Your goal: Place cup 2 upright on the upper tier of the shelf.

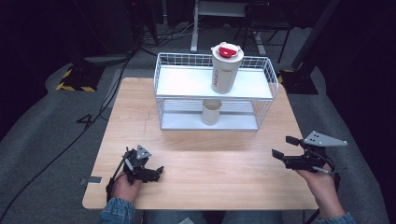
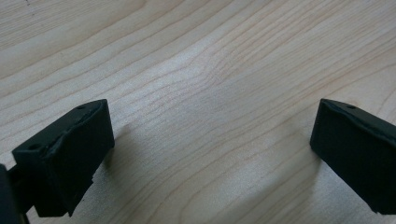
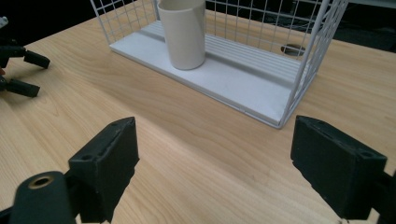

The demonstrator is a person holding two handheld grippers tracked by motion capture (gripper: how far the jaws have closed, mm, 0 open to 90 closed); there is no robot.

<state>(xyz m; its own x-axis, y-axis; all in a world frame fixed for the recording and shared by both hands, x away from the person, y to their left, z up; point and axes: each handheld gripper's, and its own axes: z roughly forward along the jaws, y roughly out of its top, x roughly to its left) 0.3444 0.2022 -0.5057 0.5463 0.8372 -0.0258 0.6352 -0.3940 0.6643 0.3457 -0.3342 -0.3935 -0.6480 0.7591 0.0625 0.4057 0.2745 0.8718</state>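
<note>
Held low at lower right, right gripper (image 1: 283,148) empty with jaws apart, left gripper (image 1: 157,171) likewise at lower left; cup (image 1: 211,112) at centre, apparently next, needing a forward reach.

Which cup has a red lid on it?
The tall cup on the rack's top shelf. It wears a red lid; the short cup on the bottom shelf is open, with no lid.
</note>
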